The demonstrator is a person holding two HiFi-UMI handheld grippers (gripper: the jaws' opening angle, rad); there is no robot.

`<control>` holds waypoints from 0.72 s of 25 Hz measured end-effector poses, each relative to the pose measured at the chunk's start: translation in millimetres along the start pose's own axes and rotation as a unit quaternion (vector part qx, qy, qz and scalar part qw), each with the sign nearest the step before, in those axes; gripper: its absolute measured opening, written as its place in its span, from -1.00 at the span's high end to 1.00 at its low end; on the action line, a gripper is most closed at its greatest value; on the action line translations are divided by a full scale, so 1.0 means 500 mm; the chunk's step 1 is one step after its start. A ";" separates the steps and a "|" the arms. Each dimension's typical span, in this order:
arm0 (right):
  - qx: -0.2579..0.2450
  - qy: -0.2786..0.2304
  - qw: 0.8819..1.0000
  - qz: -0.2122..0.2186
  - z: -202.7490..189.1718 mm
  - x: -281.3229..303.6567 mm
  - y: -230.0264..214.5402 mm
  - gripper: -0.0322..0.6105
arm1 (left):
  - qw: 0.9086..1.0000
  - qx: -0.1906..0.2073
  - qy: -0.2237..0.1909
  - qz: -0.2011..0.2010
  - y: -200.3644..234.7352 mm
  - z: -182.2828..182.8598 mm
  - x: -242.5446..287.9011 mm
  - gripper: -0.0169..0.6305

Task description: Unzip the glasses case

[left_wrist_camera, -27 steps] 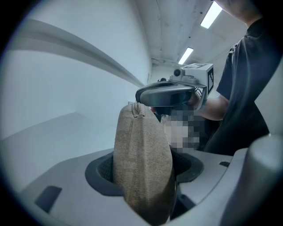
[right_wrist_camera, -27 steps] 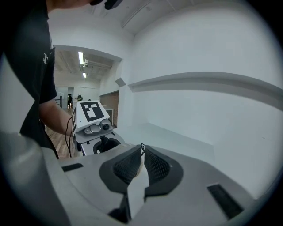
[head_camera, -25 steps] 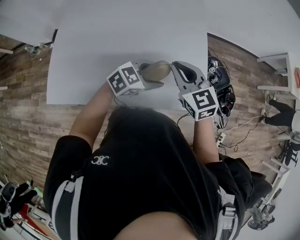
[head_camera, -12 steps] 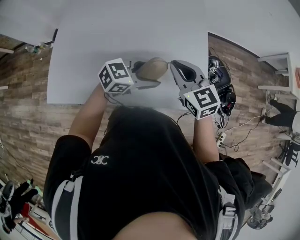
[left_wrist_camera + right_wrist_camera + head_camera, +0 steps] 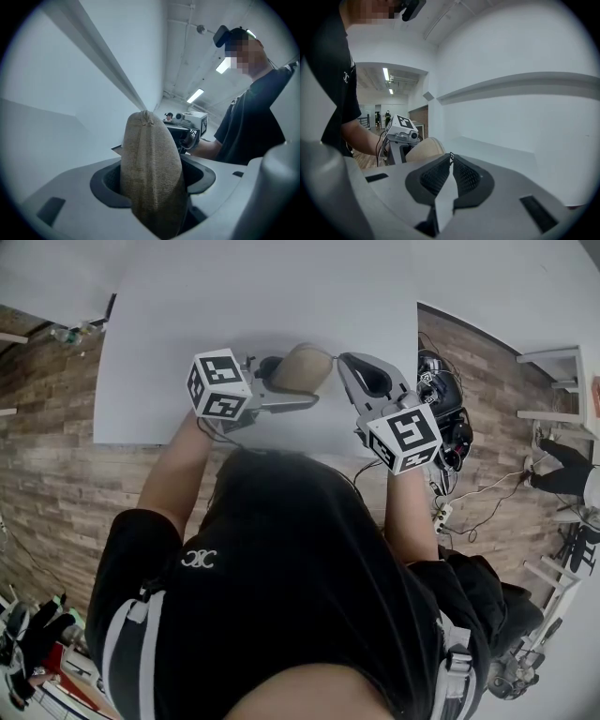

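Left tool (image 5: 292,388) rolled, lifted – clamps glasses case (image 5: 302,369); right tool (image 5: 343,362) pinches zip pull (image 5: 450,156) (table (image 5: 187,315) below).

The white tabletop (image 5: 178,343) lies bare around the tools, so there is wide room to pass on the left, on the right and beyond them. The one crowded spot is above its near edge. There the left tool (image 5: 305,382) clamps the tan glasses case (image 5: 302,369). The right tool (image 5: 339,360), jaws closed together, has its tip right at the case's end, leaving no gap between them. On the wooden floor (image 5: 56,456) just right of the tabletop sits a tangle of black gear and cables (image 5: 442,404).
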State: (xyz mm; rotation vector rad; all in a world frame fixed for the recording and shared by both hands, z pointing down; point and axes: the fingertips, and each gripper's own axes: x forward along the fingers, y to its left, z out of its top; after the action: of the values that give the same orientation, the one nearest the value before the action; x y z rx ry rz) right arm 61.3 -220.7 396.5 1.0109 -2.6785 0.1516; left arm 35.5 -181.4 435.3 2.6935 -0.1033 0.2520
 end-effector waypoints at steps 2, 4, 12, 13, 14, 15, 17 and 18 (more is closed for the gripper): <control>0.004 0.001 1.000 0.003 -0.003 0.005 0.000 0.80 | 1.000 -0.002 -0.001 0.003 0.003 -0.002 -0.003 0.04; -0.004 0.012 1.000 0.003 -0.010 0.009 0.001 0.80 | 1.000 0.003 0.002 0.012 0.007 -0.005 -0.005 0.04; -0.012 0.033 0.999 0.015 -0.027 0.024 0.006 0.80 | 0.999 -0.014 -0.028 0.018 0.022 0.004 -0.018 0.04; -0.001 0.030 0.999 0.023 -0.027 0.025 0.009 0.80 | 0.999 -0.021 -0.040 0.013 0.022 0.011 -0.022 0.03; 0.008 0.027 0.999 0.030 -0.027 0.025 0.011 0.80 | 0.998 -0.028 -0.051 0.009 0.021 0.017 -0.024 0.04; 0.013 0.025 0.999 0.035 -0.027 0.025 0.013 0.80 | 0.998 -0.033 -0.058 0.005 0.021 0.023 -0.026 0.04; 0.019 0.024 0.999 0.043 -0.029 0.027 0.019 0.80 | 0.997 -0.040 -0.069 -0.002 0.022 0.030 -0.031 0.04; 0.021 0.024 0.998 0.046 -0.030 0.029 0.024 0.80 | 0.996 -0.044 -0.076 -0.005 0.022 0.032 -0.035 0.04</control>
State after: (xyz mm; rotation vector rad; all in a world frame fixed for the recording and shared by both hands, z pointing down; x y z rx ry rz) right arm 46.5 -217.8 415.2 0.8837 -2.6901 0.2489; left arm 19.6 -197.8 422.1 2.6219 -0.1420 0.0369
